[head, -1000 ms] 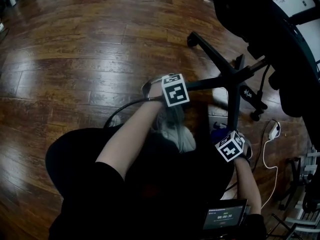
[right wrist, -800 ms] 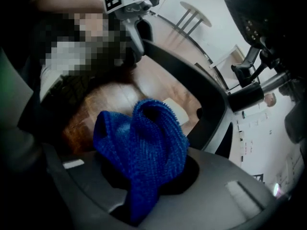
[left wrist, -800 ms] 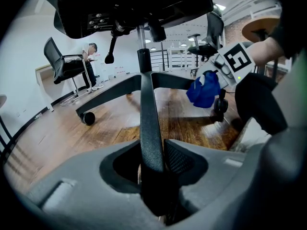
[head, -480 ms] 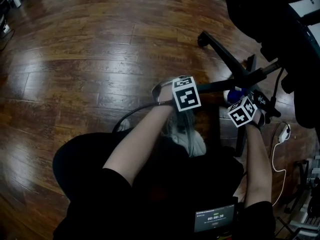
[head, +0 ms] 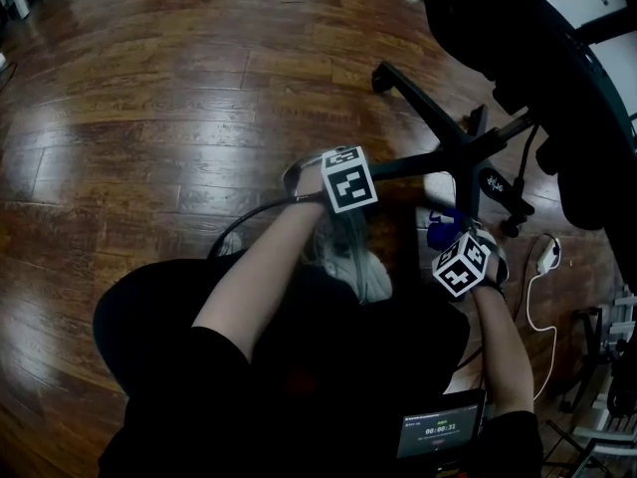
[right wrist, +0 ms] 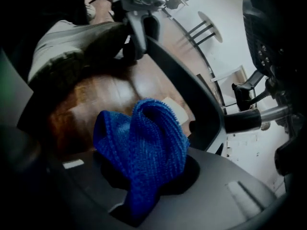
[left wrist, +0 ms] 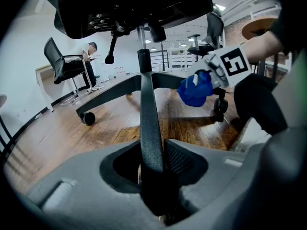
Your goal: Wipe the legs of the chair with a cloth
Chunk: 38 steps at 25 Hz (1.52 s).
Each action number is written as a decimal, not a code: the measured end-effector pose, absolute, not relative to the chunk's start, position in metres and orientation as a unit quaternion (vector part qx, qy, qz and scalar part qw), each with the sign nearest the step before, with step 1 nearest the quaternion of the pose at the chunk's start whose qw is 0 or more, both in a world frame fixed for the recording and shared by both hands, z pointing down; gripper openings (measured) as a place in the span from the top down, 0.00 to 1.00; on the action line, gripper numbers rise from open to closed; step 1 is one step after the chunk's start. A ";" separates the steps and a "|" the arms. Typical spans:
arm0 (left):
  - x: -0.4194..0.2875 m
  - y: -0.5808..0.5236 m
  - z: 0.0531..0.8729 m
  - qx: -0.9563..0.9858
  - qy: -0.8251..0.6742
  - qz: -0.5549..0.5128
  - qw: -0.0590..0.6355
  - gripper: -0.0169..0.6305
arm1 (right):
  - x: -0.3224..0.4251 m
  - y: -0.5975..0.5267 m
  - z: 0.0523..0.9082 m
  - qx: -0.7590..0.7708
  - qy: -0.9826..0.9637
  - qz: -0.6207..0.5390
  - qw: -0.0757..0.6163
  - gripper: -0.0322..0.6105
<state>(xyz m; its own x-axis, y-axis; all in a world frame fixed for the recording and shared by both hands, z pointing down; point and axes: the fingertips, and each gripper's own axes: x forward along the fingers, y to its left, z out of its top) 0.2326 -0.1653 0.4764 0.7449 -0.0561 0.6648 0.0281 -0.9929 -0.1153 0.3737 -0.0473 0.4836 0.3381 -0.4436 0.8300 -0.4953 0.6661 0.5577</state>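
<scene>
The black office chair's star base (head: 463,152) stands on the wood floor at upper right. My left gripper (head: 370,172) is shut on the leg (left wrist: 149,128) that points left; that black bar runs up between its jaws (left wrist: 153,176). My right gripper (head: 450,243) is shut on a bunched blue cloth (head: 441,230), which sits beside the near leg (head: 468,202), a little below the hub. In the right gripper view the cloth (right wrist: 144,145) bulges out of the jaws (right wrist: 144,186), with a leg (right wrist: 189,97) just behind it. From the left gripper view, the cloth (left wrist: 195,87) hangs right of the held leg.
The chair's seat and back (head: 537,38) overhang the base. A white power strip and cable (head: 543,257) lie on the floor at right, near metal frames (head: 607,366). My light shoe (head: 350,262) is under the arms. A second chair (left wrist: 64,66) and a person (left wrist: 91,51) stand far off.
The right gripper carried the blue cloth up towards the hub half a second ago and has come back down along the near leg. The left gripper has kept its grip in place.
</scene>
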 end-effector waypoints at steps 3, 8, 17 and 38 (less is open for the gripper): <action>0.234 -0.166 0.476 -0.932 0.009 -0.356 0.060 0.74 | 0.361 0.015 0.500 0.349 -0.581 0.077 0.731 0.83; 0.234 -0.167 0.476 -0.933 0.013 -0.355 0.058 0.74 | 0.360 0.033 0.505 0.341 -0.586 0.099 0.728 0.83; 0.233 -0.165 0.476 -0.933 0.003 -0.357 0.046 0.74 | 0.386 -0.073 0.479 0.419 -0.568 -0.002 0.709 0.84; 0.231 -0.164 0.486 -0.903 -0.002 -0.421 0.085 0.74 | 0.369 -0.020 0.493 0.425 -0.562 -0.041 0.708 0.83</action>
<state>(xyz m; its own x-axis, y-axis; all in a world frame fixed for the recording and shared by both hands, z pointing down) 0.2307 -0.1644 0.4864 0.6450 -0.0669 0.7613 0.0755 -0.9857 -0.1506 0.3685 -0.0201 0.4926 0.3639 -0.5368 0.7612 -0.4195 0.6352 0.6485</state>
